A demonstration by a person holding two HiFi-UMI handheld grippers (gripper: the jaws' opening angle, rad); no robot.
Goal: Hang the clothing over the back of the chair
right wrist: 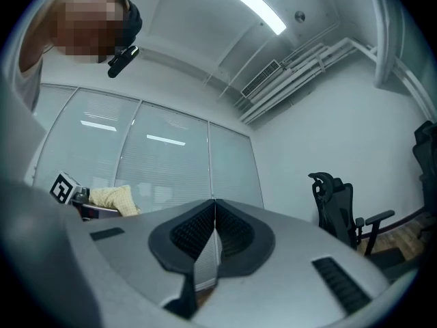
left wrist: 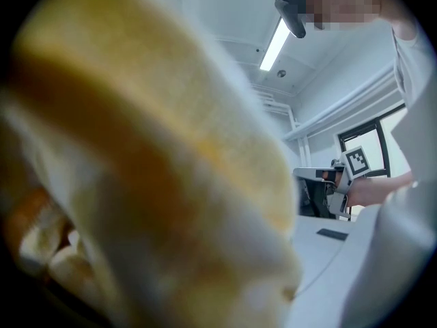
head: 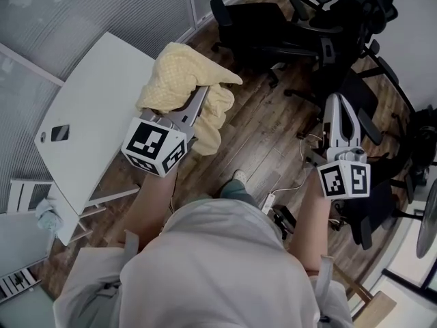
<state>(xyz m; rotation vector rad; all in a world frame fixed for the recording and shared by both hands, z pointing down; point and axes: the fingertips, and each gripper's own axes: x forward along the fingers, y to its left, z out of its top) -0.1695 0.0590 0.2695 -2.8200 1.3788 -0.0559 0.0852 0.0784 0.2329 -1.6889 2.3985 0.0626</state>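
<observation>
A pale yellow piece of clothing point(head: 179, 79) hangs bunched over the front of my left gripper point(head: 195, 101), above the table's corner and the wood floor. The jaws are buried in the cloth and shut on it. In the left gripper view the yellow clothing point(left wrist: 150, 183) fills nearly the whole picture. My right gripper point(head: 336, 106) is held out to the right with nothing in it, pointing toward the black office chairs point(head: 273, 26). Its jaws point(right wrist: 214, 224) are shut, pad against pad. From the right gripper view the clothing point(right wrist: 116, 198) shows far left and one chair point(right wrist: 338, 203) right.
A white table point(head: 95, 94) with a dark phone point(head: 59, 132) stands at the left beside glass partitions. Several black office chairs point(head: 355, 19) crowd the upper right. A white power strip and cable point(head: 270, 200) lie on the wood floor near my foot.
</observation>
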